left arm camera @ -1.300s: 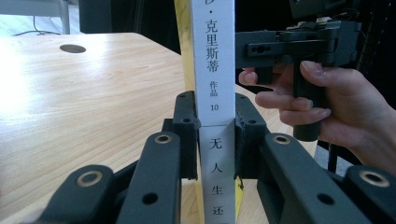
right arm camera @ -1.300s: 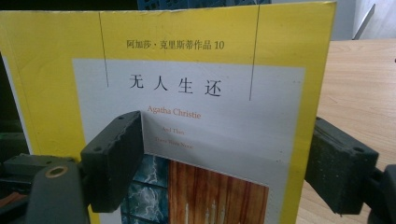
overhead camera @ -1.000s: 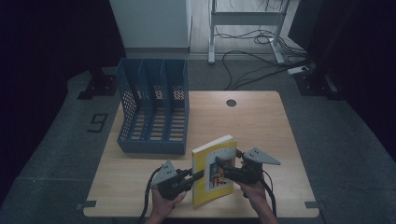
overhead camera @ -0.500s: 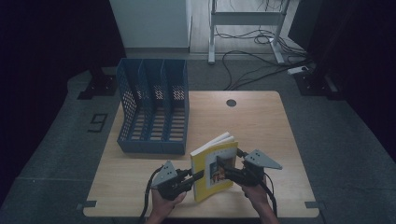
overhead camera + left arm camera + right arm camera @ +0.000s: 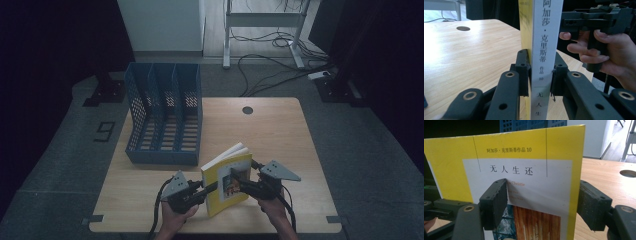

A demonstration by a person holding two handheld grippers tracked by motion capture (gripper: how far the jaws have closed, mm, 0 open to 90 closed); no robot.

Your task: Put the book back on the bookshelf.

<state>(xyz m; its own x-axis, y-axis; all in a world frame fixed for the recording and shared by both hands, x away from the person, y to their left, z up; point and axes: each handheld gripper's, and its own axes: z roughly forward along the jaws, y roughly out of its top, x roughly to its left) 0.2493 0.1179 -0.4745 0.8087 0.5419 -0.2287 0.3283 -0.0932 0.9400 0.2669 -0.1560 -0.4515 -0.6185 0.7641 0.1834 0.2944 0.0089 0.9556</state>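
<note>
Yellow book (image 5: 227, 182) upright, clamped in left tongs (image 5: 539, 72)

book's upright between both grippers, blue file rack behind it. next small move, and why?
Probably close the right gripper fully on the yellow paperback book: its jaws have just been closing around the front cover and page edge, with a gap at the far pad. The left gripper clamps the white spine, holding the book upright. A second grip would steady it before lifting toward the blue plastic file rack.

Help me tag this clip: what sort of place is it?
Probably a lab or office workspace: a wooden table with a cable hole, a blue file rack, loose floor cables beside a metal desk frame.
</note>
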